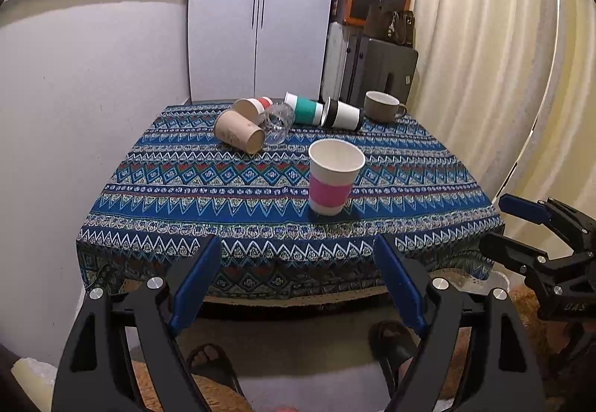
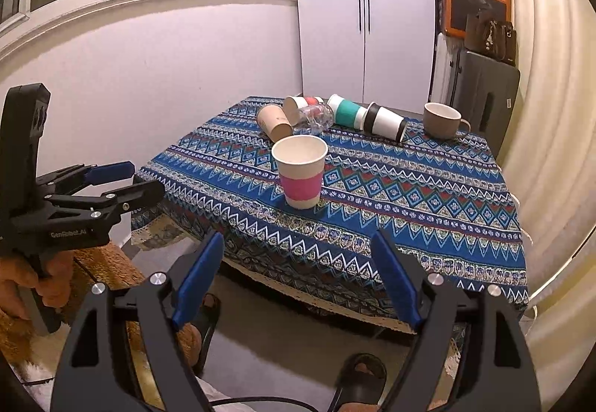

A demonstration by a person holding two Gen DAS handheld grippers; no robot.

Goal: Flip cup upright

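A white paper cup with a pink band (image 1: 332, 177) stands upright on the patterned blue tablecloth (image 1: 208, 188); it also shows in the right wrist view (image 2: 301, 171). My left gripper (image 1: 298, 248) is open and empty, held before the table's near edge, well short of the cup. My right gripper (image 2: 298, 244) is open and empty, also off the table's near edge. Each gripper shows in the other's view: the right gripper (image 1: 499, 222) and the left gripper (image 2: 147, 177).
At the table's far side several cups lie on their sides: a brown paper cup (image 1: 239, 132), a red-banded cup (image 1: 253, 106), a clear plastic cup (image 1: 277, 123), a teal-banded cup (image 1: 305, 109), a black-banded cup (image 1: 342, 114). A grey mug (image 1: 383, 106) stands upright. Wall left, curtain right.
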